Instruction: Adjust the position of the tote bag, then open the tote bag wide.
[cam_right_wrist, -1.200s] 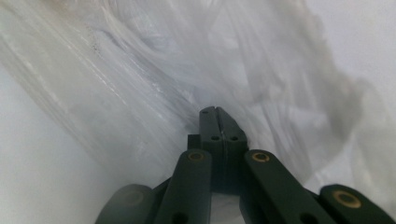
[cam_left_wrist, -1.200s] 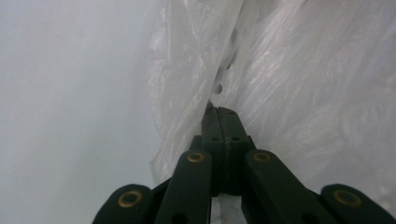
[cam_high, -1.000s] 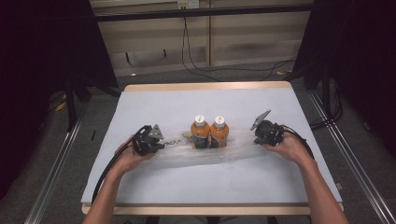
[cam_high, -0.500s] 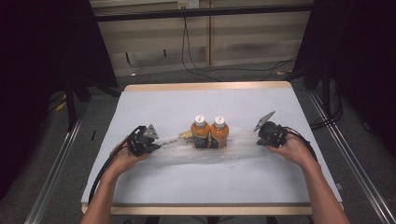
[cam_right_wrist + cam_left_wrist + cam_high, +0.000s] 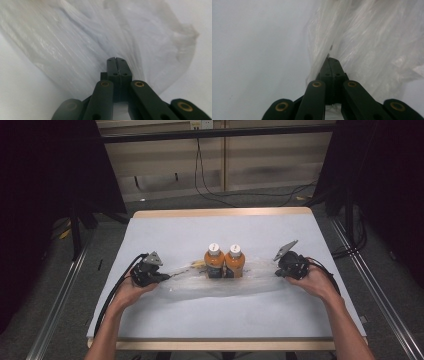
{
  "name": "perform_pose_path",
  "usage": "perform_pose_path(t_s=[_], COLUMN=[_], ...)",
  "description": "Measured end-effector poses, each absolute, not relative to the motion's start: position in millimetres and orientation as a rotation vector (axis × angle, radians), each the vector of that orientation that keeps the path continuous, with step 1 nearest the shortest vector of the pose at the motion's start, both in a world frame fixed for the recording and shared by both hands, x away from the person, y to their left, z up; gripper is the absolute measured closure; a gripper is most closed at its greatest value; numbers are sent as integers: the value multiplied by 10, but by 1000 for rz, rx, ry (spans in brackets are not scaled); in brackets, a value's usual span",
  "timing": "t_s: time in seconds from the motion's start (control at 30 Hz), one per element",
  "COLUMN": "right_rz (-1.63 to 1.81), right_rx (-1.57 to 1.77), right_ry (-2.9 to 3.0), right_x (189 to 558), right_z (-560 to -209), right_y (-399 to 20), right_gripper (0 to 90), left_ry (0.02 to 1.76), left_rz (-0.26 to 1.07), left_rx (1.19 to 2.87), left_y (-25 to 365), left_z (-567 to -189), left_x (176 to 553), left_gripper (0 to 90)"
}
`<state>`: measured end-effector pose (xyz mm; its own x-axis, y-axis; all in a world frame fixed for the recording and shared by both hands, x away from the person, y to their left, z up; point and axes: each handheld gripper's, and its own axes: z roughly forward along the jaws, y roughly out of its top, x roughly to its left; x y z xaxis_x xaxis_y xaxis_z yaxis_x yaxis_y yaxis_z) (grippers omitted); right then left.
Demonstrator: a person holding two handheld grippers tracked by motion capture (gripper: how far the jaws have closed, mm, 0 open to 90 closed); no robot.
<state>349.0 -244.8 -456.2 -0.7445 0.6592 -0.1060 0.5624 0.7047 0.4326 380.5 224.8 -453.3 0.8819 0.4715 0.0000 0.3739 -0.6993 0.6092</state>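
Left gripper [image 5: 165, 277] and right gripper [image 5: 276, 271], seen from the high view, one in each hand at opposite ends of a clear plastic bag [image 5: 200, 285] lying stretched across the middle of a pale grey table [image 5: 210, 320]. Each gripper pointing inward at the bag's end; jaws too small here to read. Between them, two orange bottles [image 5: 224, 262] with white caps, upright and touching side by side, at the bag's far edge near the table's centre. Whether inside the bag's mouth or just behind the film, cannot tell. Left hand [image 5: 131, 291] and right hand [image 5: 314, 281] resting low on the table, forearms entering from the bottom edge. Black cables trailing from both grippers. Beyond the table, dark floor with loose cables and a pale wall.

Left gripper view, close up: left gripper [image 5: 333, 60] with black jaws pressed together, clamped on a gathered fold of the plastic bag [image 5: 372, 47]. Film rising in crinkled, shiny pleats up and to the right; bare table surface [image 5: 257, 55] to the left.

Right gripper view, close up: right gripper [image 5: 116, 59] likewise with jaws together, pinching the plastic bag [image 5: 75, 37]. Film fanning out above the tips in streaked folds, a loose crumpled corner at the upper right, plain table [image 5: 22, 87] on either side.
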Motion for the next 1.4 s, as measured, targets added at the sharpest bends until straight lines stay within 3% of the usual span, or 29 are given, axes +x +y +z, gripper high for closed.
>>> perform_pose_path(t_s=[0.53, 1.4], right_rz=[1147, 1229], right_rx=[939, 894], right_ry=[2522, 2546], right_x=[3426, 3535], right_z=[-4209, -4179], right_y=[-2497, -2014], right_gripper=[900, 900], left_ry=[569, 434], left_rz=[143, 46], left_rx=[2181, 2094], left_y=[2174, 1304], left_z=[-4303, -4330], left_x=[3738, 3465], left_gripper=[900, 900])
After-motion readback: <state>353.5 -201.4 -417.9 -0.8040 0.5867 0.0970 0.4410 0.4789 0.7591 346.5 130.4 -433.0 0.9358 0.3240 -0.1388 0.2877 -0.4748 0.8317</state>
